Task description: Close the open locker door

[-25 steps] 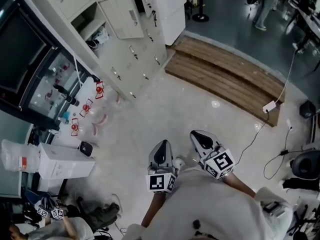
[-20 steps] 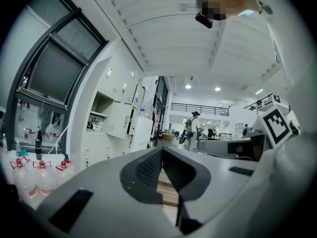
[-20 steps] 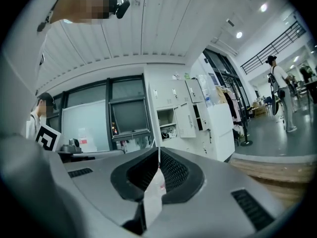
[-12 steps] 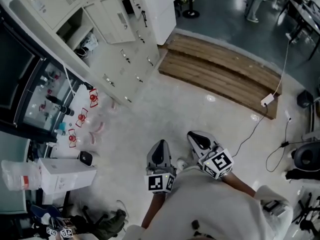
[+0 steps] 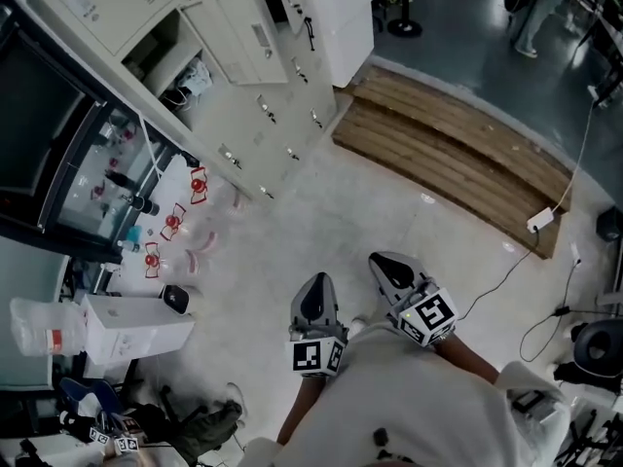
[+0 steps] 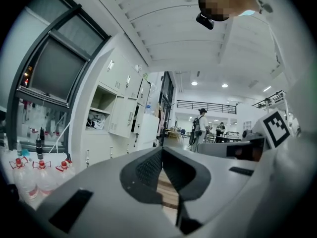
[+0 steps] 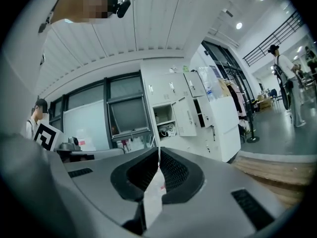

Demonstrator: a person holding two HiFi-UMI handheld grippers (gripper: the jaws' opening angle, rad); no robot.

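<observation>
Pale floor (image 5: 321, 224), wooden platform (image 5: 458, 154), lockers (image 5: 245, 115)

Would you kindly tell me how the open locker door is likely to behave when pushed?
The open locker door looks like a thin flat panel hinged on one side, so it would probably swing as one stiff piece. It seems light for its size, so a gentle push may do. Its painted face looks smooth, so a pushing tip might slide.
</observation>
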